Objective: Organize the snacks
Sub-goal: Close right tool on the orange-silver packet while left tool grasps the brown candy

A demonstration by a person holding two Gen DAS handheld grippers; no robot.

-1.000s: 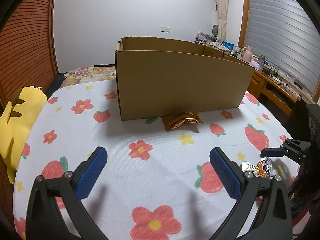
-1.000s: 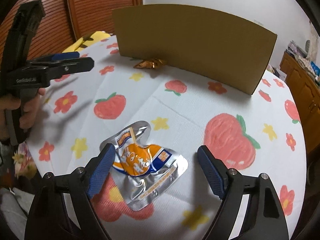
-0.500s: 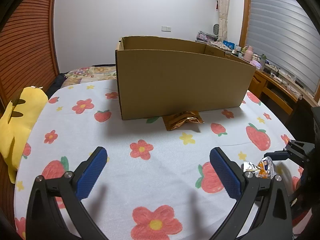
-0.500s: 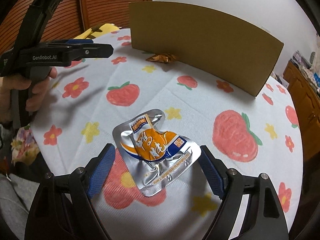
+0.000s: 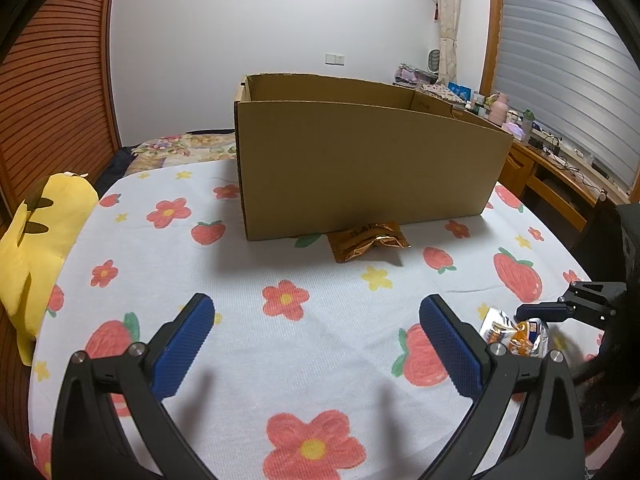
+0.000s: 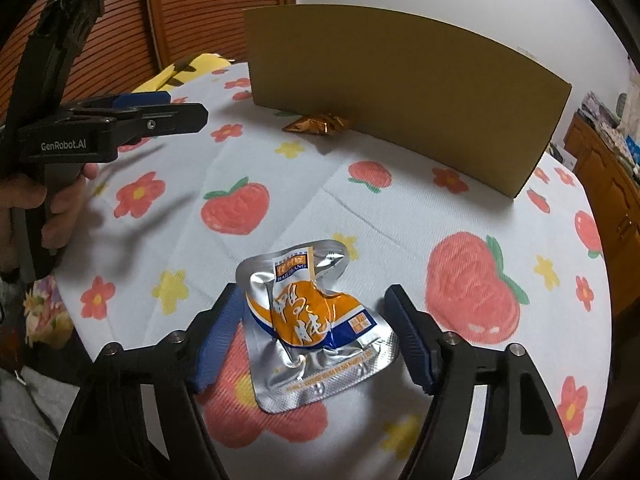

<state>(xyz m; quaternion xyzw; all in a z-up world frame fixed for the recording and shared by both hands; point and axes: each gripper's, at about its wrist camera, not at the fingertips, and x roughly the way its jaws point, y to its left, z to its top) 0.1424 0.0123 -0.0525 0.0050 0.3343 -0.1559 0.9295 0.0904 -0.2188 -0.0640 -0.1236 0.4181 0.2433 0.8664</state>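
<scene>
1. Right gripper (image 6: 314, 330): its jaws have just been closing around a silver and orange snack pouch (image 6: 316, 326). The pouch lies flat on the tablecloth (image 6: 304, 184) between the blue pads (image 6: 410, 340). The left pad touches the pouch's edge; the right pad stands just beside its corner, and whether it touches cannot be told.
2. Left gripper (image 5: 316, 344): jaws spread wide, nothing between them, held above the flowered cloth. In the right wrist view it appears at 10 o'clock, gripped by a hand (image 6: 36, 204).
3. Snack pouch: in the left wrist view it shows at 4 o'clock (image 5: 514, 332), partly hidden behind the left gripper's right finger, with one blue pad of the right gripper just beyond it.
4. Gold snack packet (image 5: 370, 240): lies on the cloth at 12 o'clock from the left gripper, against the foot of the box's near wall.
5. Cardboard box (image 5: 368, 168): open-topped, standing upright on the cloth beyond both grippers; what is inside cannot be seen.
6. Yellow plush toy (image 5: 36, 248): at 9 o'clock, at the table's edge.
7. Wooden desk (image 5: 560, 184): at 2 o'clock, cluttered with small items.
</scene>
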